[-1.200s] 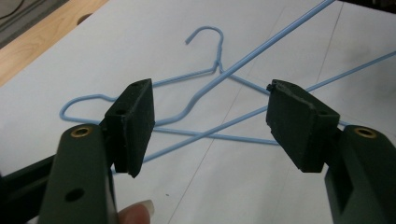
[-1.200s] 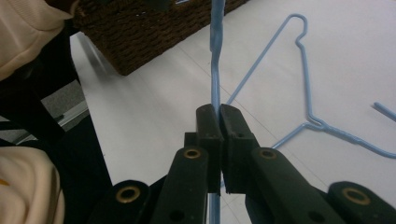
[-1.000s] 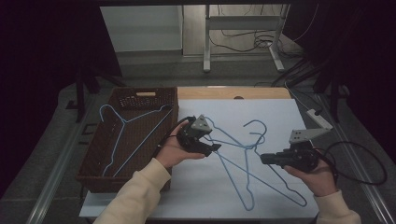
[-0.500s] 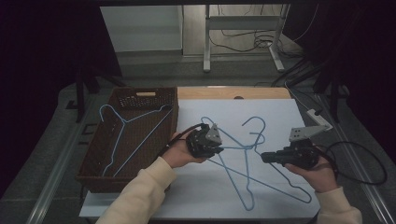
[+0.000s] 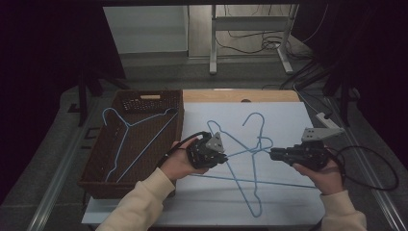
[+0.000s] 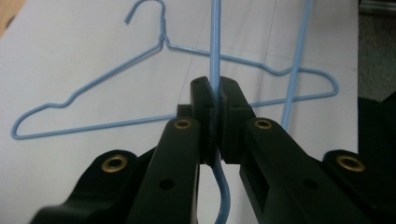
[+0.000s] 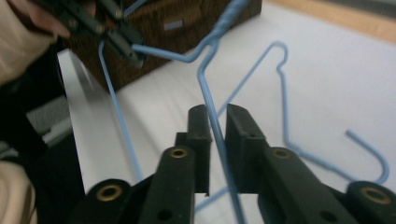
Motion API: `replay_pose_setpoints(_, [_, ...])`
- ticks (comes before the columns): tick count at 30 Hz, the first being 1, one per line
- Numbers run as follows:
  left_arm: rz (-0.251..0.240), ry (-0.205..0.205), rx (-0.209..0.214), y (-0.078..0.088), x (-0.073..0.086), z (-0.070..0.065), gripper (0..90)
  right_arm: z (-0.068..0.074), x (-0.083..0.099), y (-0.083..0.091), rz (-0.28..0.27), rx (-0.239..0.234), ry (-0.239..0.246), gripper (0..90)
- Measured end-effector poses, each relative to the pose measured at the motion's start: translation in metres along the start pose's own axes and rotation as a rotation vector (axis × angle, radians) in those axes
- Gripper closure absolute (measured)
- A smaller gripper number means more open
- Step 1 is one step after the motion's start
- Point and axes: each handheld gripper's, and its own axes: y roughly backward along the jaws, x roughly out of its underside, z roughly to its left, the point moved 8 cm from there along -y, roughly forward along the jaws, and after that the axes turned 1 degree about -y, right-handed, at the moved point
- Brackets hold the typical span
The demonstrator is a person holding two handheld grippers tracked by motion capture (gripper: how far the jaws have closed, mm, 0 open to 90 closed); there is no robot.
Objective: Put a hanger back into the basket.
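Observation:
A blue wire hanger (image 5: 245, 152) is raised a little over the white table top, between my two grippers. My left gripper (image 5: 224, 157) has just been closing and is now shut on one shoulder wire of the hanger (image 6: 215, 56), which runs straight up from the pads. My right gripper (image 5: 271, 153) has just been opening. Its jaws (image 7: 218, 116) stand a little apart with the hanger's other shoulder wire (image 7: 205, 88) running between them. A second blue hanger (image 5: 250, 207) lies flat on the table (image 6: 93, 93).
A brown woven basket (image 5: 144, 95) stands at the table's left and holds a third blue hanger (image 5: 126, 129). The table's wooden far edge (image 5: 269, 95) lies beyond the white sheet. Cables trail right of my right hand.
My left gripper has turned and shifted toward the hanger, and its jaws have closed on the wire. My right gripper has stayed in place, its jaws parting slightly.

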Motion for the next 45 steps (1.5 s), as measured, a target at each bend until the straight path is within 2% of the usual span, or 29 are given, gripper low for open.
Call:
replay_pose_setpoints(2, [-0.014,0.021,-0.002,0.004,0.001,0.001,87.5,0.001,-0.003,0.005,-0.036,0.005,0.007,76.4])
replay_pose_setpoints(6, [-0.046,0.062,-0.016,0.014,0.004,0.004,87.5,0.001,-0.009,0.013,-0.117,0.023,0.018,62.1])
replay_pose_setpoints(8, [-0.056,0.078,-0.031,0.019,0.007,0.007,87.5,-0.001,-0.012,0.021,-0.178,0.057,0.010,55.9])
replay_pose_setpoints(10, [-0.065,0.099,-0.040,0.023,0.009,0.011,87.5,-0.003,-0.013,0.025,-0.199,0.079,0.009,52.7])
replay_pose_setpoints(11, [-0.074,0.130,-0.054,0.027,0.013,0.015,87.5,-0.005,-0.013,0.027,-0.209,0.098,0.006,50.7])
replay_pose_setpoints(12, [-0.074,0.130,-0.054,0.027,0.013,0.015,87.6,-0.005,-0.013,0.027,-0.209,0.098,0.006,50.7])
replay_pose_setpoints(14, [-0.089,0.159,-0.074,0.033,0.016,0.019,87.6,-0.007,-0.012,0.028,-0.211,0.124,0.011,48.8])
replay_pose_setpoints(20, [-0.158,0.216,-0.112,0.051,0.020,0.029,87.7,-0.010,-0.007,0.030,-0.218,0.146,0.001,47.9])
replay_pose_setpoints(23, [-0.196,0.247,-0.141,0.069,0.025,0.035,87.7,-0.012,-0.003,0.030,-0.221,0.149,-0.011,47.6])
replay_pose_setpoints(26, [-0.219,0.260,-0.152,0.079,0.027,0.038,87.7,-0.013,0.003,0.026,-0.202,0.148,-0.015,47.4])
replay_pose_setpoints(28, [-0.258,0.284,-0.167,0.093,0.031,0.043,87.7,-0.013,0.007,0.023,-0.191,0.147,-0.014,47.4])
replay_pose_setpoints(33, [-0.302,0.329,-0.210,0.120,0.046,0.051,87.7,-0.016,0.019,0.014,-0.159,0.150,-0.034,47.4])
replay_pose_setpoints(38, [-0.324,0.375,-0.254,0.140,0.067,0.058,87.7,-0.021,0.032,0.005,-0.119,0.157,-0.054,47.2])
replay_pose_setpoints(39, [-0.324,0.375,-0.254,0.140,0.067,0.058,87.7,-0.021,0.032,0.005,-0.119,0.157,-0.054,47.2])
replay_pose_setpoints(45, [-0.342,0.438,-0.303,0.159,0.092,0.067,87.7,-0.022,0.041,-0.002,-0.081,0.168,-0.061,46.8])
